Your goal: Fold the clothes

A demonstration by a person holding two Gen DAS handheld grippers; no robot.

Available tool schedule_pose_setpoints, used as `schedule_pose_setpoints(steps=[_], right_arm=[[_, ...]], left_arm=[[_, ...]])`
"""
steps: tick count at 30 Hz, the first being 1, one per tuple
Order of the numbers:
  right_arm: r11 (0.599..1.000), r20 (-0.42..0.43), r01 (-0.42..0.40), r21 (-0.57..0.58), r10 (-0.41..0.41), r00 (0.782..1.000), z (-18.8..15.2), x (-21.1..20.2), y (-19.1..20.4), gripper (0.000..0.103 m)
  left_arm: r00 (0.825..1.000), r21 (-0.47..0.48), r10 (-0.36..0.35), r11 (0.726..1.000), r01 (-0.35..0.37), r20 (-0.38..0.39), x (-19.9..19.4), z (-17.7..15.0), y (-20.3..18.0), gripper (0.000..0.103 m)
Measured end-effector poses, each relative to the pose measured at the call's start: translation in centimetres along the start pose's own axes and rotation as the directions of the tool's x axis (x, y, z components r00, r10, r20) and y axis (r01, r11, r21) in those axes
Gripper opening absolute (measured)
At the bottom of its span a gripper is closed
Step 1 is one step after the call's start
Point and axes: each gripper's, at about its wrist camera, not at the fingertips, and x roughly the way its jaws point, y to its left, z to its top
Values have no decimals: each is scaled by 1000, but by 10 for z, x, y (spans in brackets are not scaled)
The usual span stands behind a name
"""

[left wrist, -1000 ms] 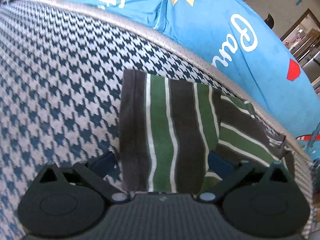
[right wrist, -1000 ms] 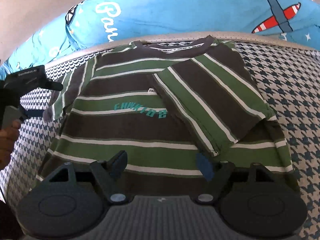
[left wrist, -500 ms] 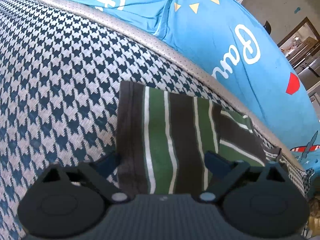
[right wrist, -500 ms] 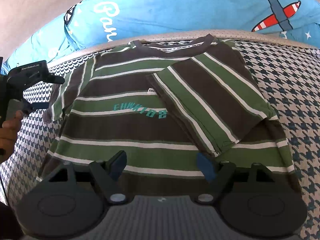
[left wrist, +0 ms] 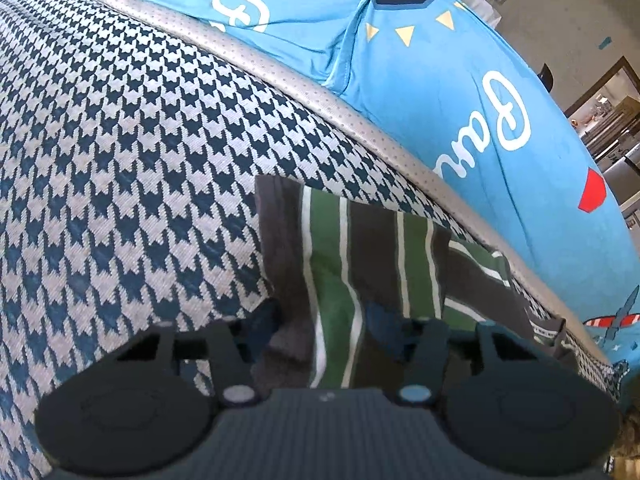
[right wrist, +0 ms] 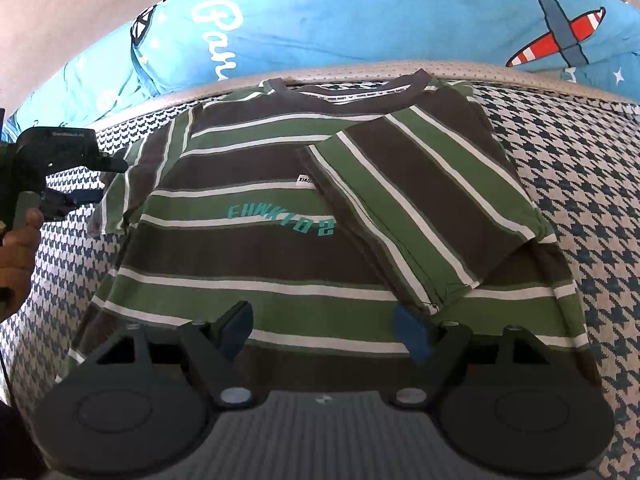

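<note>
A green, brown and white striped T-shirt [right wrist: 280, 256] lies face up on the houndstooth cover [right wrist: 580, 200]. One sleeve [right wrist: 420, 200] is folded in across its chest. The other sleeve [left wrist: 352, 248] lies spread out to the side. My left gripper [left wrist: 322, 324] has its jaws drawn in on that sleeve's near edge, with fabric bunched between them. The right wrist view shows the same left gripper [right wrist: 80, 196] at the sleeve [right wrist: 136, 184], held by a hand [right wrist: 20, 240]. My right gripper [right wrist: 322, 322] hangs open over the shirt's hem, holding nothing.
Large blue printed pillows [left wrist: 460, 80] lie behind the shirt's collar, beyond a grey piped edge [left wrist: 320, 92]. The same pillows [right wrist: 360, 20] fill the top of the right wrist view. Houndstooth cover [left wrist: 120, 160] stretches bare on both sides of the shirt.
My left gripper's fingers have narrowed from wide open onto the spread sleeve, which now puckers between them. The right gripper has barely moved and stays open.
</note>
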Motion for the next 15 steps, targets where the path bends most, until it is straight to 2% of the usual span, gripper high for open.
schedule_pose_setpoints(steps=[1, 3, 8, 15], right_arm=[[1000, 0, 2, -3, -2, 1000, 0, 0, 0, 78], [1000, 0, 3, -8, -3, 1000, 0, 0, 0, 78], [1000, 1, 7, -12, -7, 1000, -1, 1, 1, 78], [1000, 3, 12, -12, -12, 1000, -1, 1, 2, 78]], left_arm=[[1000, 5, 8, 1000, -8, 4, 0, -1, -1, 28], [1000, 2, -1, 1000, 1, 4, 0, -3, -3, 20], [1000, 12, 5, 1000, -5, 17, 0, -7, -10, 16], [999, 16, -39, 999, 38, 36, -5, -9, -19, 16]])
